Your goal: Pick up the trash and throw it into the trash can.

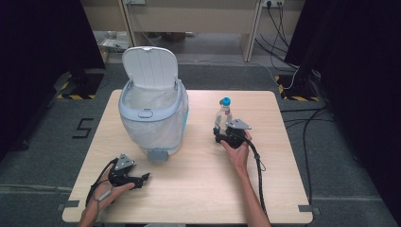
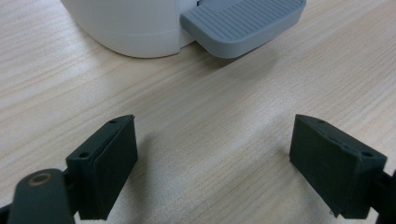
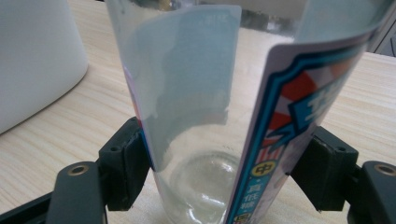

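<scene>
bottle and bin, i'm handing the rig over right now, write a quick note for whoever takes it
Right tongs: around the base of the clear bottle, pads against both its sides. The bottle stands upright on the table, blue cap on, right of the bin.
Left tongs: open and holding nothing, low over the table just in front of the bin's grey pedal.
Pedal bin: lid up, liner bag inside.
Done: lid is open, bottle is gripped.
Left: probably lift the bottle, carry it over the bin and drop it in.
</scene>
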A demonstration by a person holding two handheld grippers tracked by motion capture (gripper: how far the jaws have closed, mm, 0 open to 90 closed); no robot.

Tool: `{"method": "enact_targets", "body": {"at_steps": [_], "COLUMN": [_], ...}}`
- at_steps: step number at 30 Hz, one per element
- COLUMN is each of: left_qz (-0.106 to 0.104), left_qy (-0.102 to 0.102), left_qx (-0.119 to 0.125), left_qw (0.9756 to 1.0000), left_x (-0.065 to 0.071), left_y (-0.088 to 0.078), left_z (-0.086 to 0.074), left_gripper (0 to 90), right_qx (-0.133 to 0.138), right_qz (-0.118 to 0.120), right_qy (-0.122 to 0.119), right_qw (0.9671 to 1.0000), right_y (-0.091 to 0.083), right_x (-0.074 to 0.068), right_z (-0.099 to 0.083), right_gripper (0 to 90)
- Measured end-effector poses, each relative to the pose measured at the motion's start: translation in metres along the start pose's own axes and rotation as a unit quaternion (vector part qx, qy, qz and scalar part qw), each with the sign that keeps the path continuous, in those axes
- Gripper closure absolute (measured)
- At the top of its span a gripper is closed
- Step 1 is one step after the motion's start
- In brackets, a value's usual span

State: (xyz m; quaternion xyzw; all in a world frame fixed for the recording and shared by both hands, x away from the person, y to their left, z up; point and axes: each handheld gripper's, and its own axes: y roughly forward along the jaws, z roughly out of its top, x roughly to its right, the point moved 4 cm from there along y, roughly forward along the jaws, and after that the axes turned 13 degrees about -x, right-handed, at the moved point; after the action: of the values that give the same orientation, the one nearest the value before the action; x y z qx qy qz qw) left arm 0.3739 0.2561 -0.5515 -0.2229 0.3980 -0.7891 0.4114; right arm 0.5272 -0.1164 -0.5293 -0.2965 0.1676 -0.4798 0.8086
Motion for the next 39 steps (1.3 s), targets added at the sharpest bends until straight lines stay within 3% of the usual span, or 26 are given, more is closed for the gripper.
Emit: {"method": "enact_targets", "body": {"at_steps": [3, 7, 20, 39], "left_qz": [0.000, 0.000, 0.001, 0.002], "left_qy": [0.000, 0.000, 0.000, 0.000], "left_qx": [0.000, 0.000, 0.000, -0.002], "left_qw": [1.0000, 1.0000, 1.0000, 1.0000], "left_x": [0.000, 0.000, 0.000, 0.000], "left_y": [0.000, 0.000, 0.000, 0.000], "left_z": [0.000, 0.000, 0.000, 0.000], "left_gripper": [14.0, 14.1, 14.0, 14.0], "right_qx": [-0.001, 0.008, 0.032, 0.040], "right_qz": [-0.001, -0.011, 0.013, 0.030], "right_qy": [0.001, -0.018, -0.028, -0.042], "right_qw": [1.0000, 0.9998, 0.9990, 0.9979], "right_y": [-0.002, -0.013, -0.060, -0.097], "right_x": [-0.001, -0.008, -0.021, -0.034], "right_z": [0.000, 0.007, 0.039, 0.070], "right_gripper": [27.6, 27.6, 27.7, 27.7]}}
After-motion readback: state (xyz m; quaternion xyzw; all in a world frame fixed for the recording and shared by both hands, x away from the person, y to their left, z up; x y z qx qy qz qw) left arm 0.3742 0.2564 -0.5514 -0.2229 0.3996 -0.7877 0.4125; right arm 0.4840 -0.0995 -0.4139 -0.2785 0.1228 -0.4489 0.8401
